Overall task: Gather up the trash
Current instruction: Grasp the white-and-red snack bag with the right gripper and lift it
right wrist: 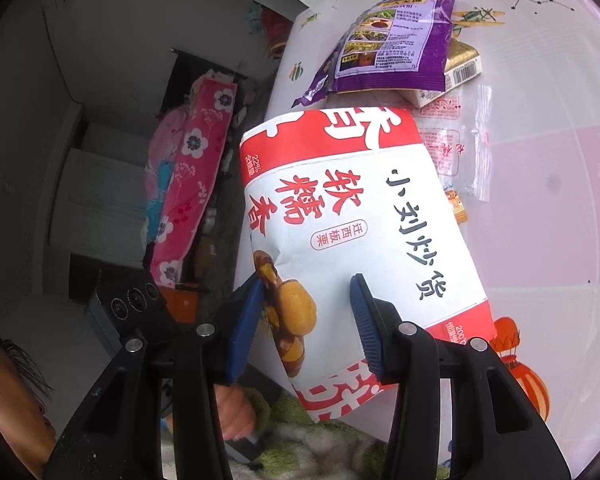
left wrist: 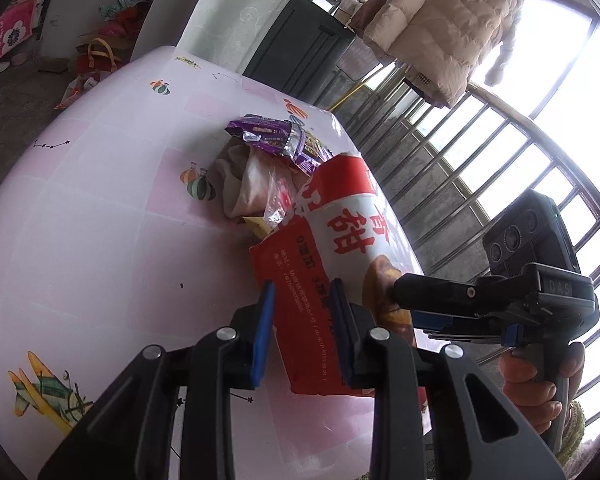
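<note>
A red and white paper snack bag [left wrist: 340, 224] [right wrist: 360, 208] is held over the pink table [left wrist: 100, 220], pointing toward a small heap of trash. My left gripper [left wrist: 302, 284] is shut on the bag's red side near its lower end. My right gripper [right wrist: 308, 278] is shut across the bag's printed front; the left wrist view shows it [left wrist: 404, 296] reaching in from the right. The heap holds a purple foil wrapper [left wrist: 268, 136] [right wrist: 396, 40], a clear plastic bag [left wrist: 260, 184] [right wrist: 460, 148] and a small gold and white box [right wrist: 462, 68].
A grey cloth [left wrist: 230, 176] lies in the heap. The table's edge [left wrist: 380, 184] runs beside a metal railing [left wrist: 500, 160] with a beige padded jacket [left wrist: 440, 20] hanging above it. A person's hand [right wrist: 236, 408] and part of a head show at the lower left. Clutter lies on the floor [left wrist: 96, 60].
</note>
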Tool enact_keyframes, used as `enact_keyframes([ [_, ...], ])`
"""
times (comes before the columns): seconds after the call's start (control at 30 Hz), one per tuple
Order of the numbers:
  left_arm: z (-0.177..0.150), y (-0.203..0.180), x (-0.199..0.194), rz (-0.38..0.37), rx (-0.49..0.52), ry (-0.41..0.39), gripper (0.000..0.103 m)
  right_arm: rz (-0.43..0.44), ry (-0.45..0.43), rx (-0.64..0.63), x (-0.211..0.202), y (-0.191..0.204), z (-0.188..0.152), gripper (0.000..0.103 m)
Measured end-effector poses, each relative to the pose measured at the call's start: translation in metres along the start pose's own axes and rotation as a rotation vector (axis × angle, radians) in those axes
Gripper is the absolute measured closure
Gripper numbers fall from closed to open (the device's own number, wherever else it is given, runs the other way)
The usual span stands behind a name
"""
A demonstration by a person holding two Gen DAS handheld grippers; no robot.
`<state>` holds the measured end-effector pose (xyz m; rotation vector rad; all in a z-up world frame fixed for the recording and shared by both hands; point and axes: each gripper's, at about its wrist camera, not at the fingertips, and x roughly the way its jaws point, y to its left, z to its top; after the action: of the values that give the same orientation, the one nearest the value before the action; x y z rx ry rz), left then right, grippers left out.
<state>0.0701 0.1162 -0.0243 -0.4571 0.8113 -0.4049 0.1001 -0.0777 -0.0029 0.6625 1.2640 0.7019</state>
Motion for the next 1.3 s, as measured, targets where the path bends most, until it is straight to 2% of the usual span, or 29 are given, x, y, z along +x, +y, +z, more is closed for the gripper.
enact_keyframes([
  [0.33,-0.030,-0.018,-0.010,-0.094,0.038,0.048,0.078,0.018,0.024,0.052,-0.011,-0.007,-0.023,0.058],
  [0.5,-0.040,-0.029,-0.004,-0.169,0.052,0.086,0.078,0.003,-0.036,0.114,-0.028,-0.018,-0.029,0.057],
  [0.63,-0.043,-0.039,0.008,-0.199,0.076,0.118,0.078,-0.012,-0.107,0.150,-0.040,-0.025,-0.030,0.056],
  [0.7,-0.044,-0.040,0.016,-0.214,0.075,0.133,0.077,-0.022,-0.137,0.154,-0.046,-0.030,-0.028,0.045],
  [0.73,-0.044,-0.040,0.021,-0.217,0.074,0.142,0.077,-0.031,-0.149,0.156,-0.047,-0.029,-0.025,0.043],
  [0.8,-0.046,-0.042,0.027,-0.221,0.078,0.155,0.077,-0.063,-0.161,0.150,-0.049,-0.031,-0.021,0.037],
  [1.07,-0.048,-0.042,0.049,-0.198,0.091,0.187,0.077,-0.173,-0.180,0.093,-0.036,-0.017,0.003,0.029],
  [1.27,-0.045,-0.042,0.064,-0.177,0.112,0.192,0.077,-0.316,-0.162,0.041,-0.008,-0.012,0.009,0.029],
  [1.3,-0.044,-0.043,0.067,-0.173,0.116,0.192,0.077,-0.331,-0.162,0.036,-0.006,-0.012,0.010,0.035],
])
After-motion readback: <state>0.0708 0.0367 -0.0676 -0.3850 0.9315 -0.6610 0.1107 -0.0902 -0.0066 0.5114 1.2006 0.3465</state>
